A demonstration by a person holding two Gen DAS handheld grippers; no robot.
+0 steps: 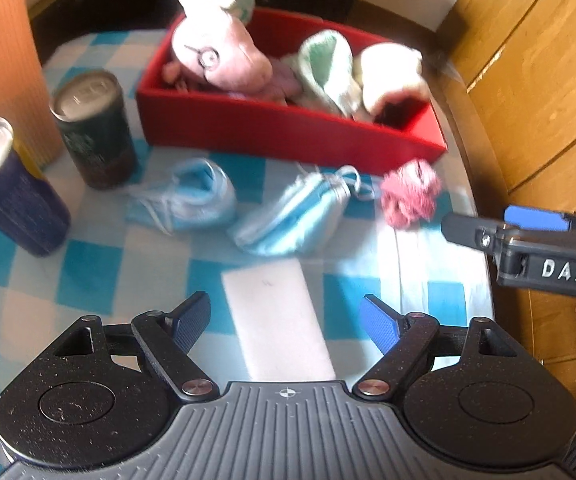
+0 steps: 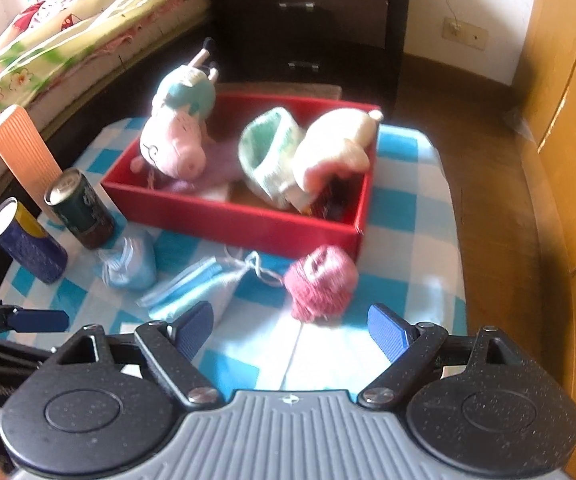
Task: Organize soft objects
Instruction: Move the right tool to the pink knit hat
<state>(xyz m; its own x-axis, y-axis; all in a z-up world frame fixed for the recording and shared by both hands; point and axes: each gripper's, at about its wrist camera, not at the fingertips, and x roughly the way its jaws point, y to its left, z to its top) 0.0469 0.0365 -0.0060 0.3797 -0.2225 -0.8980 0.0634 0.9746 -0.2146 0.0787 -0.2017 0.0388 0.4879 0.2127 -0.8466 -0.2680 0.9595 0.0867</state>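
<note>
Both my tools, left tool (image 1: 286, 322) and right tool (image 2: 289, 330), hang spread and empty above the checked table (image 2: 407, 216), so grabbing the pink yarn ball (image 2: 321, 282) may, I think, snag mask strings beside it.

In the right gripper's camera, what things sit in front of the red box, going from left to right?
Blue can → dark green can → crumpled blue mask → flat blue mask → pink yarn ball.
</note>
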